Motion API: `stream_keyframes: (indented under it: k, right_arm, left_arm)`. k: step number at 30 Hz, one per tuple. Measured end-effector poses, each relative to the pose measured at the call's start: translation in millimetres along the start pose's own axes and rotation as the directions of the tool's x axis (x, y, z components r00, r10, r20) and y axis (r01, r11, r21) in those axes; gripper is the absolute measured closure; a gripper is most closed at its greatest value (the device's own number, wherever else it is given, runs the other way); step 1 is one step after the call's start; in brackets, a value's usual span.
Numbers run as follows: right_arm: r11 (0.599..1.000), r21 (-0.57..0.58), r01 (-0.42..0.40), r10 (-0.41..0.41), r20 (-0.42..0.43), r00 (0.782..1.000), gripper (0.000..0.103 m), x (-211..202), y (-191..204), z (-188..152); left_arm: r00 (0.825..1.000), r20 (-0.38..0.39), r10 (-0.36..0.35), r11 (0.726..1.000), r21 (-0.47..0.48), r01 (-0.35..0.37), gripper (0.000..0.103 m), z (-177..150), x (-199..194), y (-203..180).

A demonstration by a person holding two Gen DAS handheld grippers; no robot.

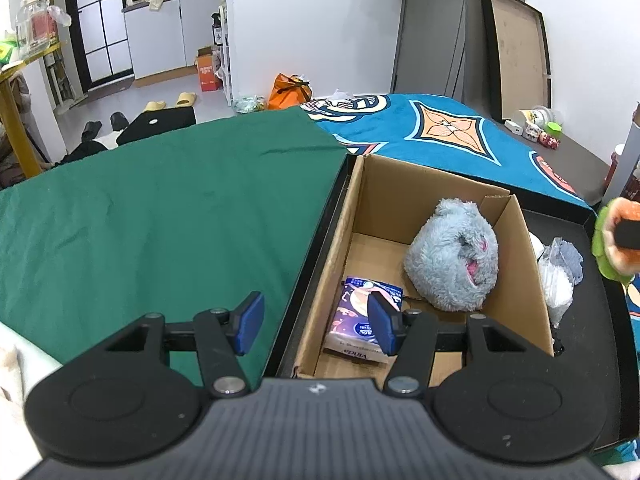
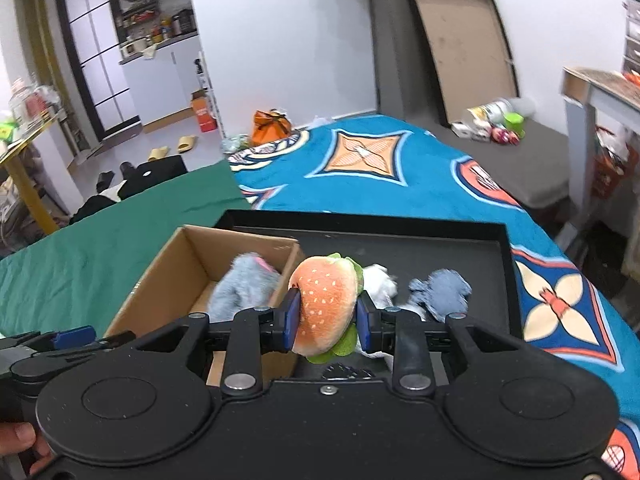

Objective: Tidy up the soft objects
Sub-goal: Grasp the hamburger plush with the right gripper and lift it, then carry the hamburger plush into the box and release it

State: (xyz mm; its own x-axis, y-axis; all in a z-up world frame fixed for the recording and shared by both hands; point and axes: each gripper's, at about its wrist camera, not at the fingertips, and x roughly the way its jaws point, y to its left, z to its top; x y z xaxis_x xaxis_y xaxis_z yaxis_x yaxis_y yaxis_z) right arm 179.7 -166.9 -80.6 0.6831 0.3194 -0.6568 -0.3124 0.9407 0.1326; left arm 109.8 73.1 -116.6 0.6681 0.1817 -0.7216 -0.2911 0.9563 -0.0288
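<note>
1. Plush hamburger (image 2: 326,304), orange bun speckled with pale seeds and edged with green felt lettuce, sits clamped between the blue pads (image 2: 291,318) of the right gripper (image 2: 326,322), held above the black tray (image 2: 505,248), just right of the cardboard box's (image 2: 160,276) near corner.
2. In the left wrist view, the same toy (image 1: 618,240) shows at the far right edge, pinched by a dark finger of the right gripper, apart from the box (image 1: 516,264).
3. Inside the box, a fluffy grey-blue plush (image 1: 454,258) with a pink patch rests against the right wall, while a purple pack of tissues (image 1: 362,316) lies flat on the box floor near the front.
4. The left gripper (image 1: 316,322) hovers over the box's left wall with its jaws spread wide and nothing between them; one pad hangs over the green cloth (image 1: 160,220), the other over the tissue pack.
5. On the tray, right of the box, a white soft item (image 2: 380,282) and a blue-grey cloth piece (image 2: 440,290) lie side by side; from the left wrist view they appear partly wrapped in clear plastic (image 1: 556,280).
6. The tray rests on a blue patterned blanket (image 2: 380,176), which meets the green cloth at the tray's left side.
7. Beyond the bed, an orange bag (image 2: 270,124) sits on the floor.
</note>
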Motion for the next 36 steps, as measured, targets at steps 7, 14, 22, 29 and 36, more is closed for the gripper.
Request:
stream_keyframes:
  k: [7,14,22,29,36]
  right_arm:
    - [0.999,-0.049,-0.020,0.021,0.013,1.000,0.074,5,22,10]
    - [0.995,-0.092,-0.045,0.047,0.016,0.999,0.073,11,39,17]
    - [0.987,-0.141,-0.071,0.073,0.009,0.997,0.073,20,58,24]
    - [0.981,-0.170,-0.097,0.098,0.002,0.995,0.072,31,75,29]
    - [0.975,-0.178,-0.135,0.136,-0.011,0.991,0.070,41,92,32]
  left_arm:
    - [1.000,-0.004,-0.022,1.000,-0.021,0.022,0.048,0,2,6]
    - [0.999,-0.009,-0.054,0.998,-0.043,0.053,0.049,-1,3,11]
    - [0.997,-0.022,-0.071,0.995,-0.068,0.069,0.053,-1,7,16]
    - [0.996,-0.021,-0.081,0.992,-0.097,0.079,0.087,-2,10,21]
    - [0.995,-0.010,-0.100,0.989,-0.111,0.098,0.091,-3,10,23]
